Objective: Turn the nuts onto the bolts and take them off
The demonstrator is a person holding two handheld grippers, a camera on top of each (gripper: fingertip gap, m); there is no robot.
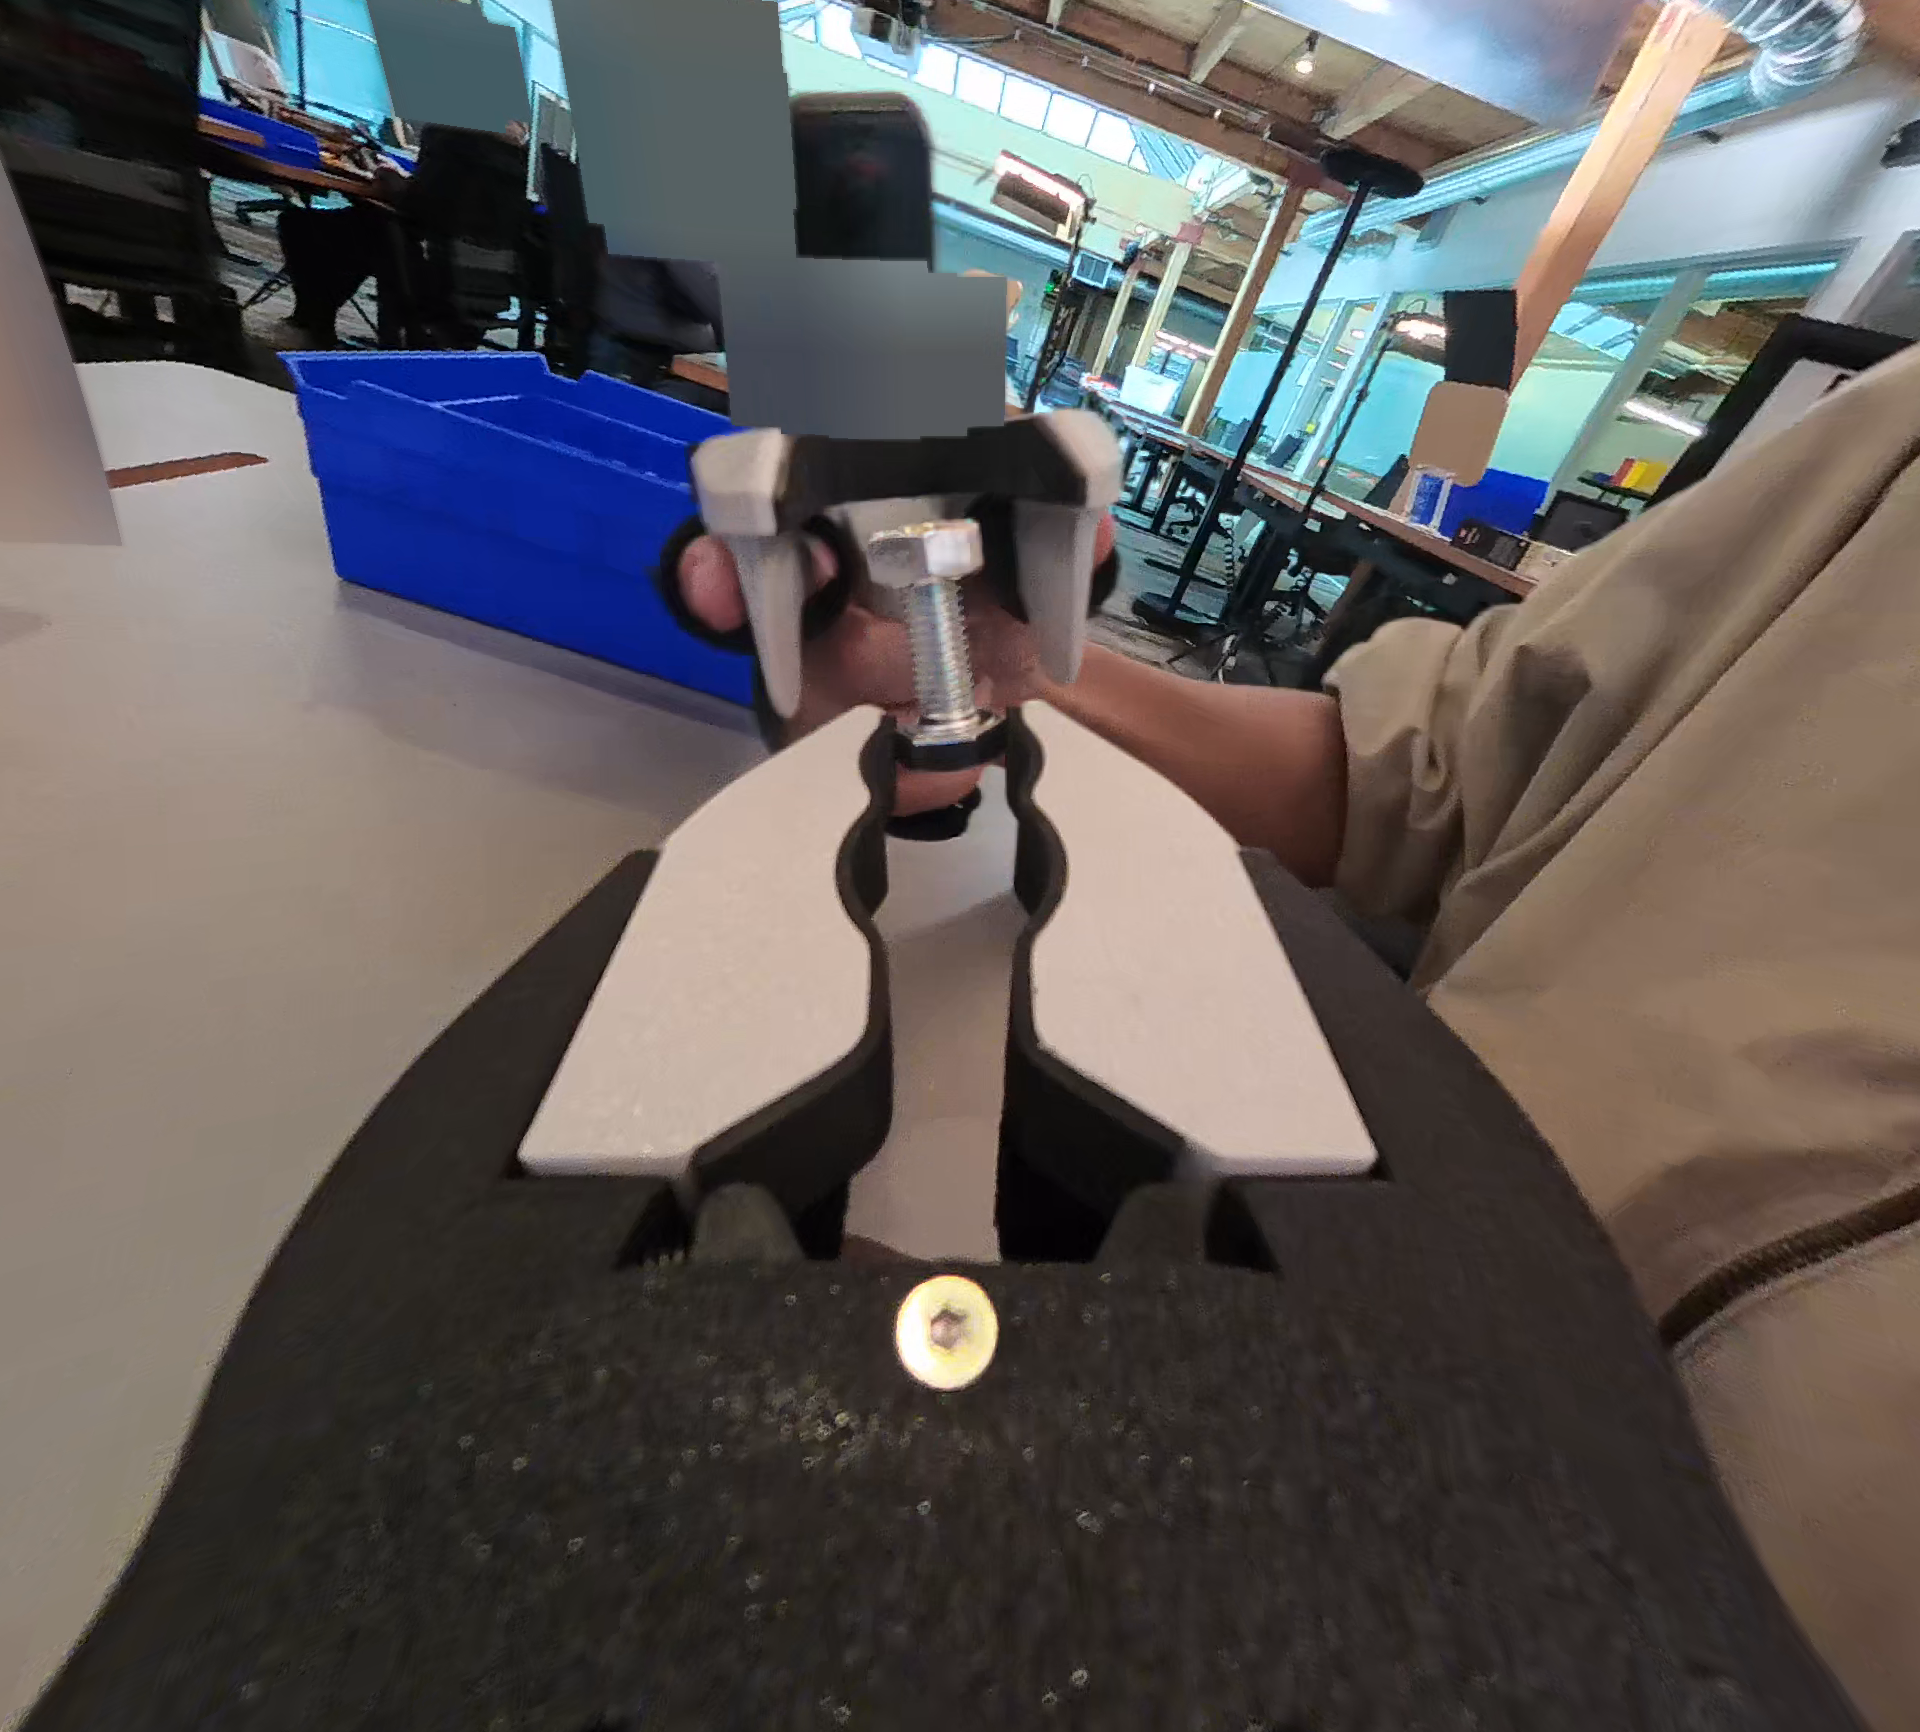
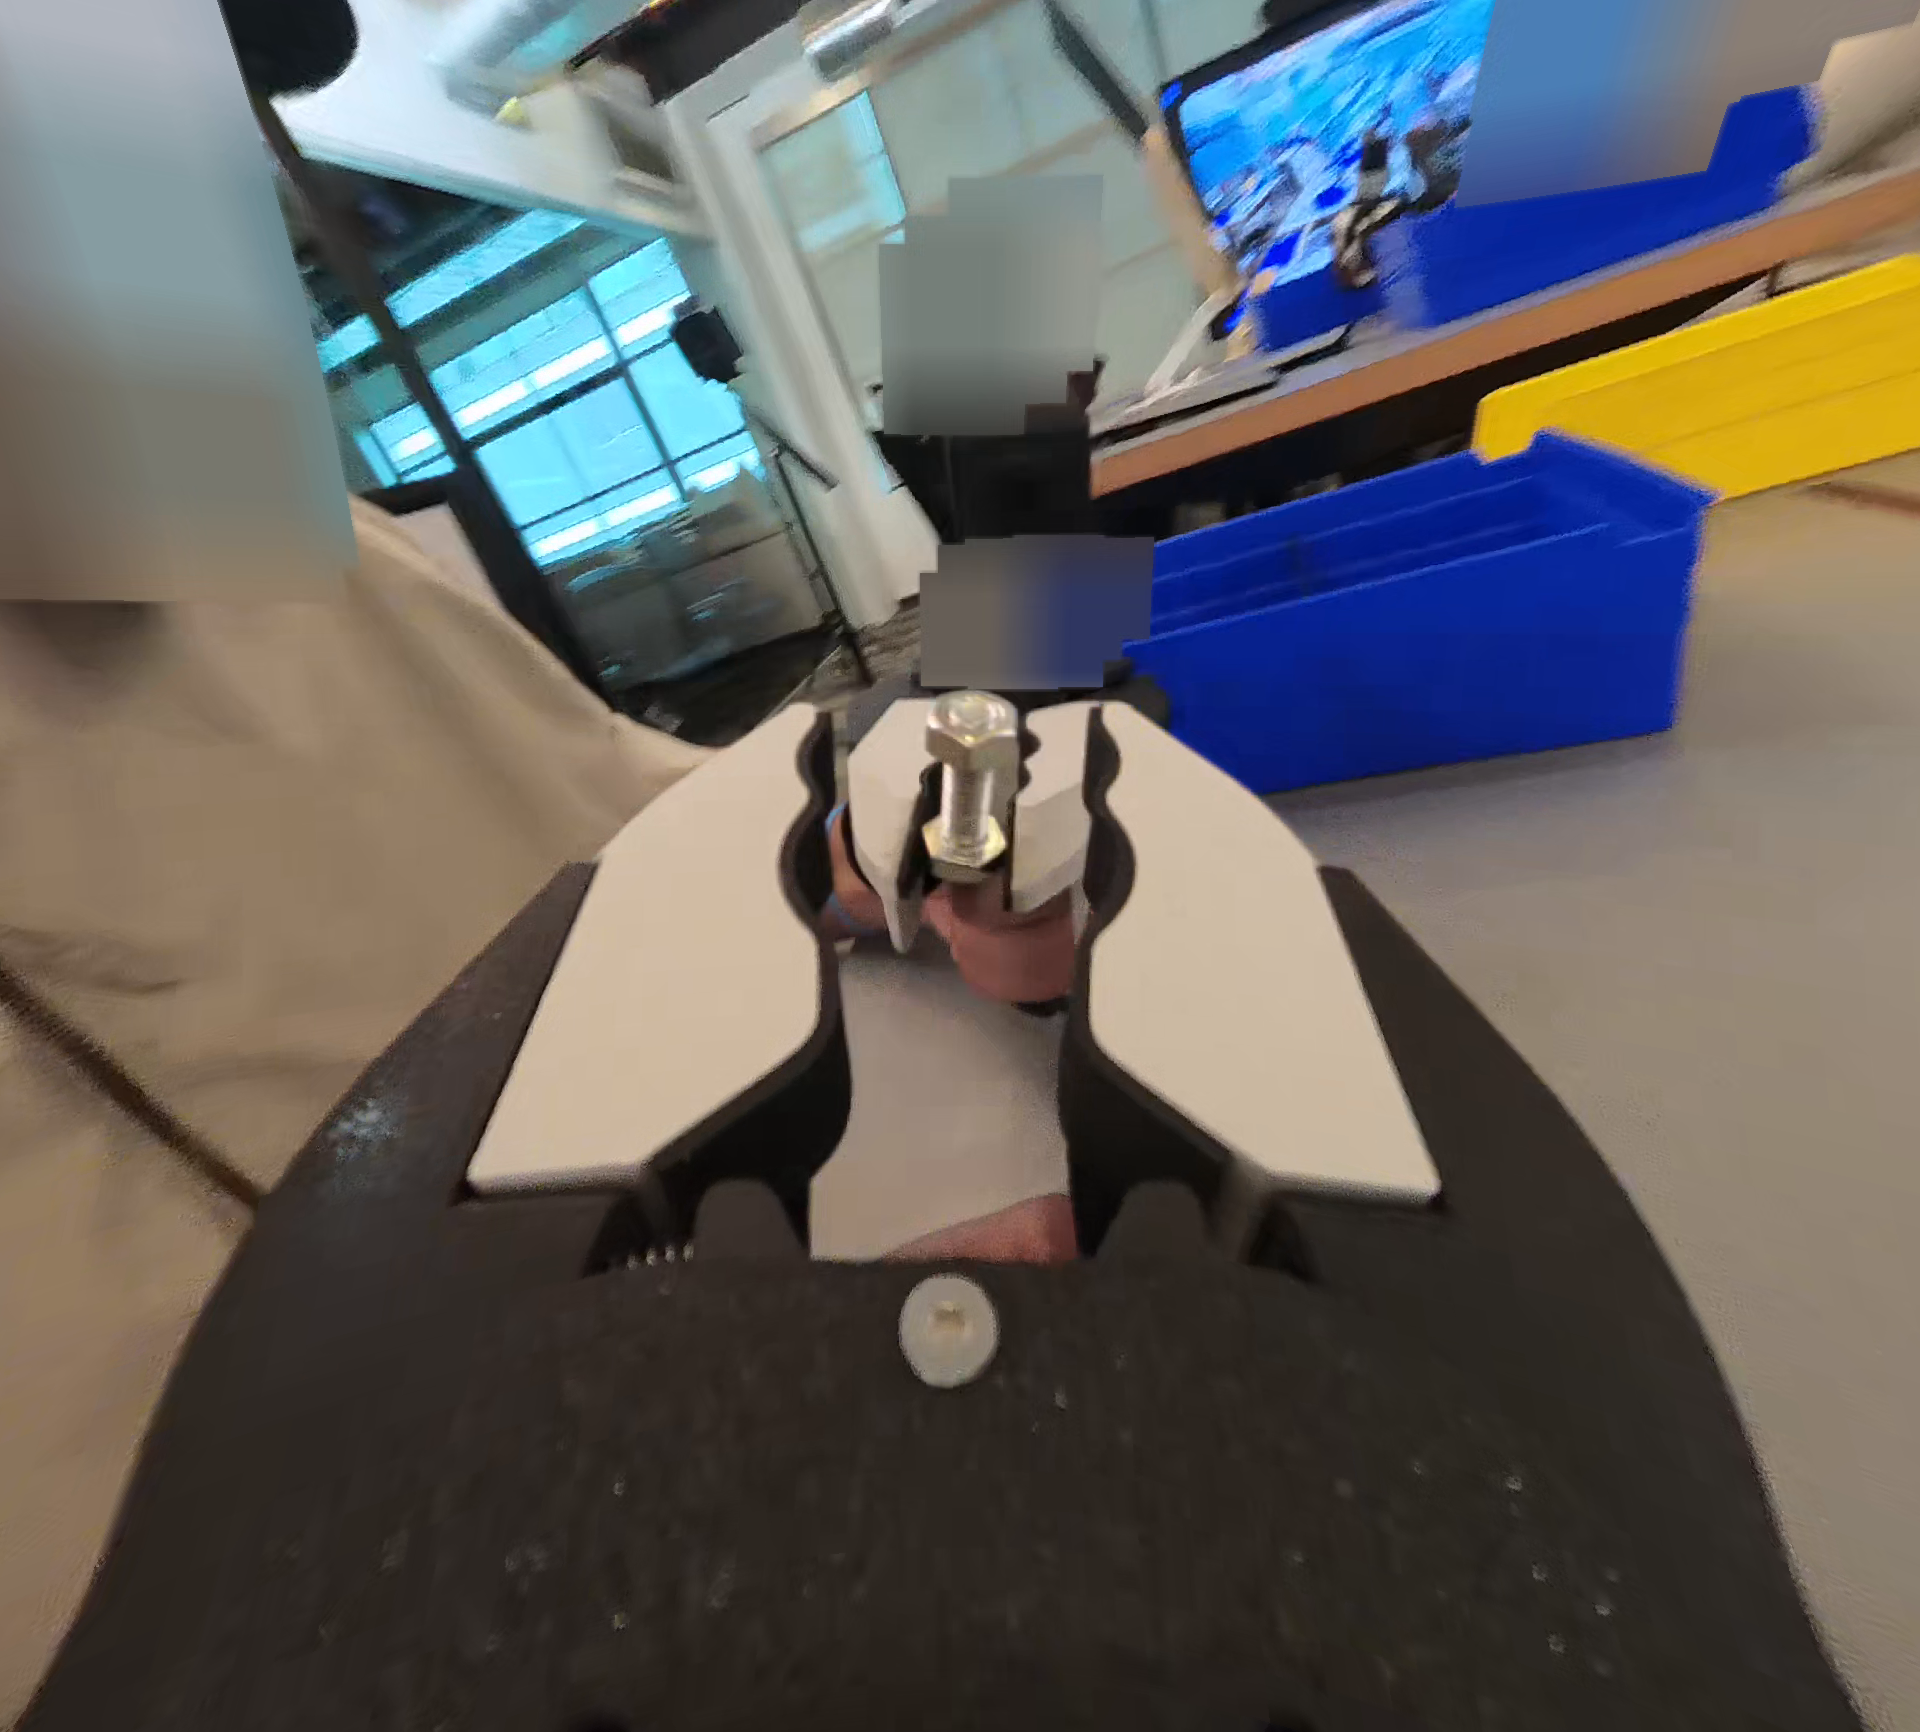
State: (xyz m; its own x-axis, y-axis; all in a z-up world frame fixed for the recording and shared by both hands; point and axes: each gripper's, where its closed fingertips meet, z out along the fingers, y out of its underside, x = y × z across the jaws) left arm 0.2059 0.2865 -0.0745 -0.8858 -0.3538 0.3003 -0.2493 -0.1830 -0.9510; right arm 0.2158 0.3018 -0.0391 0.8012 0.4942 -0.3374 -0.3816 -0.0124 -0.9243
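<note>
A silver bolt (image 1: 938, 633) stands upright between the two grippers, hex head (image 1: 925, 552) up, with a silver nut (image 1: 943, 724) at its lower end. My left gripper (image 1: 940, 747) is shut on the nut and holds the bolt above the table. My right gripper (image 1: 920, 685) faces it; its two grey fingers (image 1: 774, 612) stand apart on either side of the bolt head without touching it. In the right wrist view my right gripper (image 2: 961, 737) is open around the bolt head (image 2: 971, 728), and the left gripper (image 2: 971, 861) clamps the nut (image 2: 966, 851).
A blue bin (image 1: 499, 487) stands on the grey table (image 1: 208, 851) behind the grippers; it also shows in the right wrist view (image 2: 1455, 633), with a yellow bin (image 2: 1714, 373) beyond. A person's beige sleeve (image 1: 1558, 747) fills the right side. My two grippers' fingertips are within a few centimetres of each other.
</note>
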